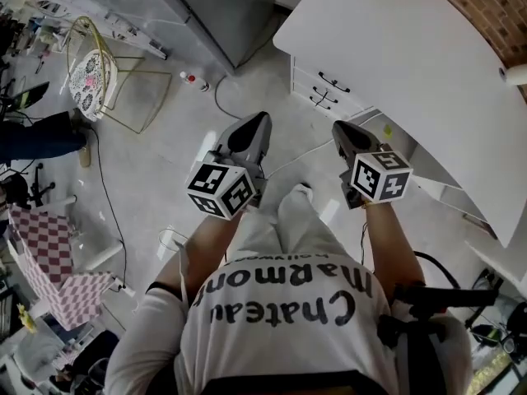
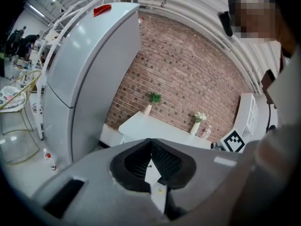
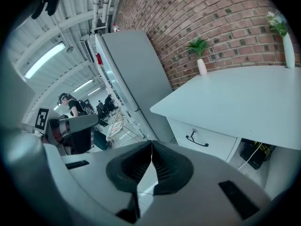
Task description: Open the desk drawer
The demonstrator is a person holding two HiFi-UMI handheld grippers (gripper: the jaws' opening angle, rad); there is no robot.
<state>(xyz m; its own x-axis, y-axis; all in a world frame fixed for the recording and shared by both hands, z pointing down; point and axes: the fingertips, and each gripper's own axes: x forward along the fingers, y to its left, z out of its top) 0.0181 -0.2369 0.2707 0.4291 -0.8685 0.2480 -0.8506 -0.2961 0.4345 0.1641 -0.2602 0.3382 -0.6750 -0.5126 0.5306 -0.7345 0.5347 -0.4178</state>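
Observation:
The white desk [image 1: 395, 48] stands at the upper right, against a brick wall. Its drawer fronts [image 1: 317, 89] face me, each with a black handle [image 1: 333, 81]. In the right gripper view the top drawer [image 3: 211, 145] and its handle [image 3: 196, 139] lie ahead and to the right, some way off. My left gripper [image 1: 254, 123] and right gripper [image 1: 342, 128] hang side by side over the floor, short of the desk. Both are shut with nothing between the jaws. The left gripper [image 2: 150, 142] points toward the desk [image 2: 155, 126]; the right gripper [image 3: 151, 146] points left of the drawer.
A grey fridge [image 1: 222, 6] stands left of the desk. A wire chair [image 1: 99, 72], a small bottle [image 1: 195, 80] and a cable lie on the floor to the left. A checkered box [image 1: 49, 262] sits at the near left. Vases with plants [image 3: 201, 65] stand on the desk.

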